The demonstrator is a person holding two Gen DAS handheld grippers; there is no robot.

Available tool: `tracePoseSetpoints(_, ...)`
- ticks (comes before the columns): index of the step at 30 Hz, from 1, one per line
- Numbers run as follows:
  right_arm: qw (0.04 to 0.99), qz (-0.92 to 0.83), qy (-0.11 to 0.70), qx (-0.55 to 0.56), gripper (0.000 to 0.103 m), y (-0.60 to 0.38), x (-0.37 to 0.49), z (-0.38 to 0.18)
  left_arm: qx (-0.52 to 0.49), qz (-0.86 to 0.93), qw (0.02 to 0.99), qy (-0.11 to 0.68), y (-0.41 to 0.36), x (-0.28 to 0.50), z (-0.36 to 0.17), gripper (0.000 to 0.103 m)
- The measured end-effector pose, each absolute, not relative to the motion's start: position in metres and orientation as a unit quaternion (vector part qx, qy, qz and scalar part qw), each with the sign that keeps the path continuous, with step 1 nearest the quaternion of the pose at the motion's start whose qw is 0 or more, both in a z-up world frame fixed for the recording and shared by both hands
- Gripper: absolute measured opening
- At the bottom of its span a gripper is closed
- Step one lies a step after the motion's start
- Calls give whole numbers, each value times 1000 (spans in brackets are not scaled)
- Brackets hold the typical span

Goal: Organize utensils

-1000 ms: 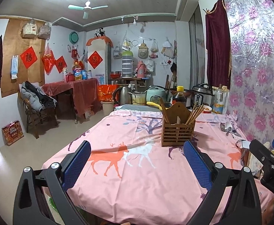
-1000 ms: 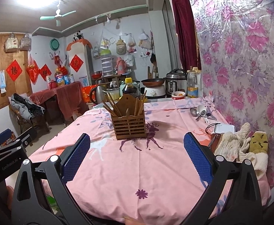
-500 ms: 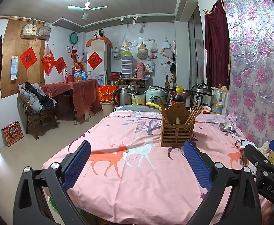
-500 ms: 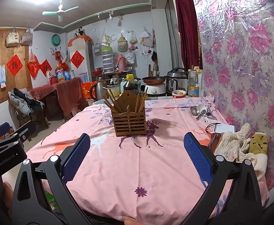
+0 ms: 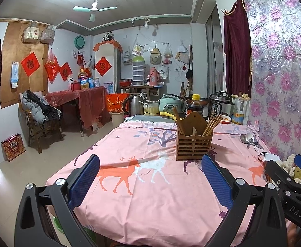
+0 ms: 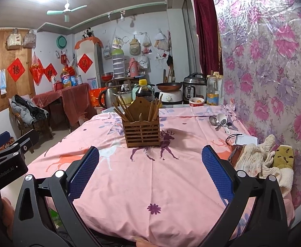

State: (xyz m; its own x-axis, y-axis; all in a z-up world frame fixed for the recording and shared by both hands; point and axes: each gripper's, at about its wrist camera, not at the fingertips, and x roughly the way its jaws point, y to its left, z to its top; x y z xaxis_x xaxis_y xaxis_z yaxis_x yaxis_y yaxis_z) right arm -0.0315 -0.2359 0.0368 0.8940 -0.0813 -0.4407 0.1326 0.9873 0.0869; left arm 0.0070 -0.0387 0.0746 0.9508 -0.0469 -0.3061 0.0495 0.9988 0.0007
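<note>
On the pink tablecloth (image 6: 160, 177) stands the wooden utensil holder (image 6: 142, 130), spoons (image 6: 220, 121) well right. Left gripper (image 5: 150, 177) and right gripper (image 6: 150, 170) both gape, empty

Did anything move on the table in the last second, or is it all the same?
Only the tools moved. The right tool eased forward and a little left, so the wooden holder sits nearer the middle of its view. The left tool barely shifted. Both are open and empty, as before. The holder, its chopsticks and the spoons by the wall stayed put.
</note>
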Motion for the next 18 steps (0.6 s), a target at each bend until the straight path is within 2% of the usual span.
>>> tracePoseSetpoints(18,971,-55,224,57,96,-235,-31,37,4,-27,986,162,-42,9,73,97)
